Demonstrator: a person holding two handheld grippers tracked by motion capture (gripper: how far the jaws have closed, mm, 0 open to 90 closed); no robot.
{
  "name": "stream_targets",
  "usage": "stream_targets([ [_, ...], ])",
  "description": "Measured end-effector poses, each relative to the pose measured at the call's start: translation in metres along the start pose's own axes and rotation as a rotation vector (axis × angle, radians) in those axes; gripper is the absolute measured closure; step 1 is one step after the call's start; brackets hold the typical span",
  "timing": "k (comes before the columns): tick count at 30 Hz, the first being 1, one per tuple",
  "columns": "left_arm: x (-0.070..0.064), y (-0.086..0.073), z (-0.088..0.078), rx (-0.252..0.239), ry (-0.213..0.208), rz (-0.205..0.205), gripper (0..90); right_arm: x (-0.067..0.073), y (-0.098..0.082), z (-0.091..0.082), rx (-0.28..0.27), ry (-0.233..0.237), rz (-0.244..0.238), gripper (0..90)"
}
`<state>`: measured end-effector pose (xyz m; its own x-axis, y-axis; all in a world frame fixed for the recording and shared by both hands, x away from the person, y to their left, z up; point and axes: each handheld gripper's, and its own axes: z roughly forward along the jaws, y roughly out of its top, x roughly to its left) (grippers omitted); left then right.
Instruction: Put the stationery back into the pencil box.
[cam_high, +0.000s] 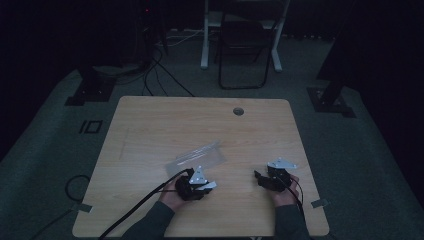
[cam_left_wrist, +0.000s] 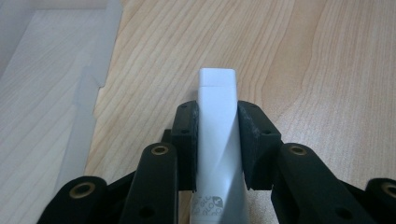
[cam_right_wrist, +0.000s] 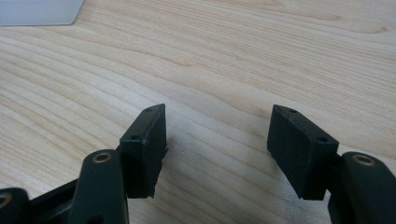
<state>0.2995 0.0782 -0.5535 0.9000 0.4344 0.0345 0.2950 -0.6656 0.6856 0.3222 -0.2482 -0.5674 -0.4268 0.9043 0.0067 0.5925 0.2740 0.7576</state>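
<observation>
On the wooden table (cam_high: 150, 120), a clear plastic bag (cam_high: 196, 157) lies flat just beyond the left gripper (cam_high: 196, 184), near the table's middle. In the left gripper view the bag (cam_left_wrist: 42, 79) covers the upper left corner. The left gripper (cam_left_wrist: 217, 140) is clamped on a white tube (cam_left_wrist: 217, 121): both pads press its sides, its square end sticks out past them, and small print shows on it near the bottom edge. It sits low over the table. To the right, well apart, the right gripper (cam_high: 272, 176) rests near the front edge. Its jaws (cam_right_wrist: 217, 144) stand wide apart with nothing between them, over bare wood.
</observation>
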Motion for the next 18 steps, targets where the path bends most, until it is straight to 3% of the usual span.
stream_targets([
  [18, 0.0004, 0.002, -0.0055, -0.018, 0.003, -0.001, 70.2, 0.0004, -0.0001, -0.0001, 0.001, 0.0, 0.0, 37.3],
])
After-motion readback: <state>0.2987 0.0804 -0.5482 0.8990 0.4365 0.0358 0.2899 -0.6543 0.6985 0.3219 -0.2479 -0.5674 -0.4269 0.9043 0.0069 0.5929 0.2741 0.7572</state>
